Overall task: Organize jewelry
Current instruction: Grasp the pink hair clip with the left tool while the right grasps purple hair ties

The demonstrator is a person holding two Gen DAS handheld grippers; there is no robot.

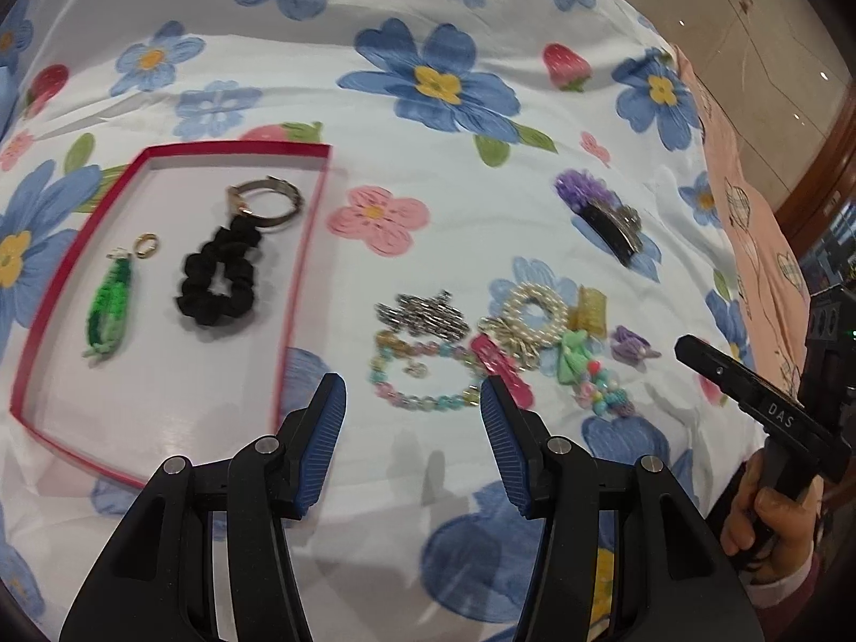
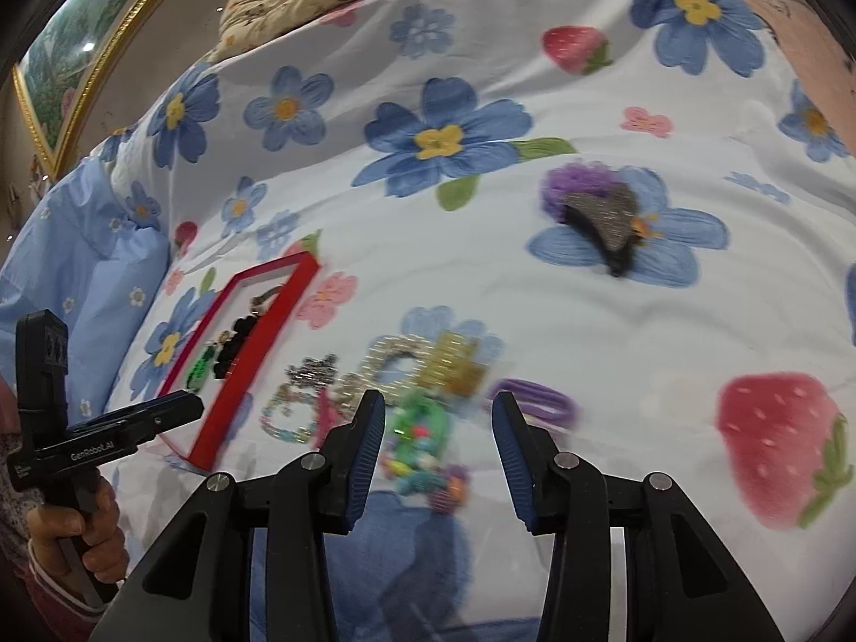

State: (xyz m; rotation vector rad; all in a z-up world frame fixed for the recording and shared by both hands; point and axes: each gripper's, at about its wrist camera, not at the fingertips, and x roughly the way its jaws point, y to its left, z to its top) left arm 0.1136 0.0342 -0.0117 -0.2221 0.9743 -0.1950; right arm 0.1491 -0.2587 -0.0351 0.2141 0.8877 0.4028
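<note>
A: Status? Both jaws released, nothing held. The left gripper [image 1: 412, 401] hovers over the bedsheet [image 1: 455, 171] between the red tray [image 1: 299, 289] and the loose pile.

B: Tray holds the black scrunchie [image 1: 219, 278], the metal bracelet [image 1: 273, 200], a small gold ring [image 1: 145, 244] and the green band [image 1: 107, 310]. The rest lies on the sheet, right of the tray.

A: Pile is tangled. The pastel bead bracelet [image 1: 422, 374] sits nearest the left gripper, touching the silver chain piece [image 1: 422, 315] and the pink clip [image 1: 503, 369]. The pearl ring piece [image 1: 535, 310] overlaps the clip's far end.

B: The right gripper [image 2: 438, 438] is over the green bead charm [image 2: 422, 438], with the purple hair tie [image 2: 540, 398] just beside its right finger. That view is blurred, so contact can't be judged.

A: Likely step: pick one piece from the pile. Best bet is an edge item, not the middle. The hair tie lies apart enough to lift clean.

B: Agreed. Straddle one strand only, close low against the sheet, lift straight up. Snagging a neighbour drags the whole cluster.

A: The purple and black hair clip [image 1: 604, 214] lies well apart, farther back. An easy later pick.

B: Pose: both tools pitched down and forward. Each hand wraps a pistol handle; the right hand [image 1: 765, 513] and the left hand [image 2: 80, 529] show at the frame edges.
</note>
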